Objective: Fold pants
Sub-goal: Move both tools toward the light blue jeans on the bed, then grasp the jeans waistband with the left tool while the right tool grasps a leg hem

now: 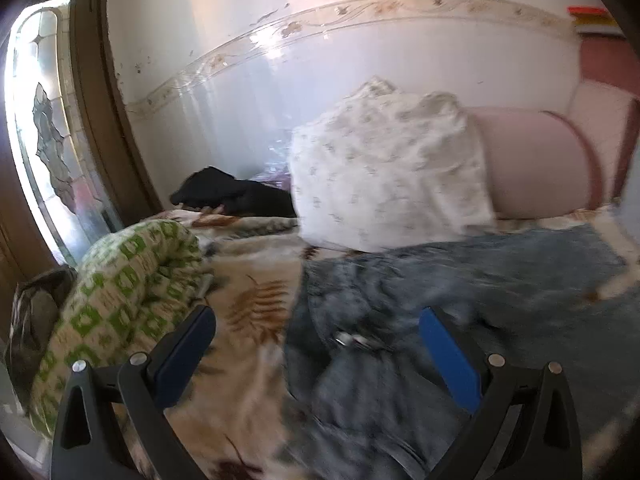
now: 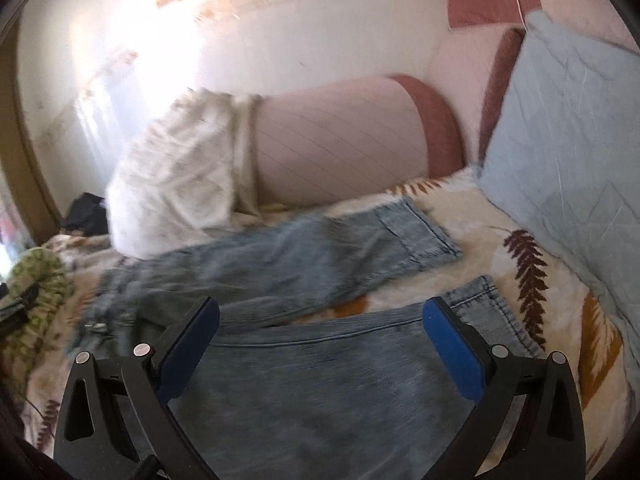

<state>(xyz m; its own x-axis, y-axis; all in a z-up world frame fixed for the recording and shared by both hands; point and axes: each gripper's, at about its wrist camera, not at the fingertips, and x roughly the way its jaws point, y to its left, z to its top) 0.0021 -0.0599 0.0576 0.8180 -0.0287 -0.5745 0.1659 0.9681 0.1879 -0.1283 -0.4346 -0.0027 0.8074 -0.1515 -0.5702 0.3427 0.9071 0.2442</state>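
Denim pants, light blue, one pair, lying flat on a bed over a cream blanket printed with brown and orange fern leaves. Long axis runs roughly left to right across both views: waist end with metal button toward the left, leg ends toward the right. Legs are parted; far leg angles up and away toward the cushions, its hem at the right; near leg lies closest to the camera in the right wrist view, its stitched hem also at the right, with a strip of blanket showing between the two.

Left hand-held gripper: jaws spread wide, blue pads apart, nothing between them, poised over the waist end at the pants' left edge; contact with the cloth cannot be told.

Right hand-held gripper: jaws likewise wide, holding nothing, over the near leg.

Other items: white floral pillow behind the pants, leaning on a pink bolster; pale blue quilted cushion at right; green-and-white patterned bundle at left; black garment near the wall. Both views are motion-blurred.
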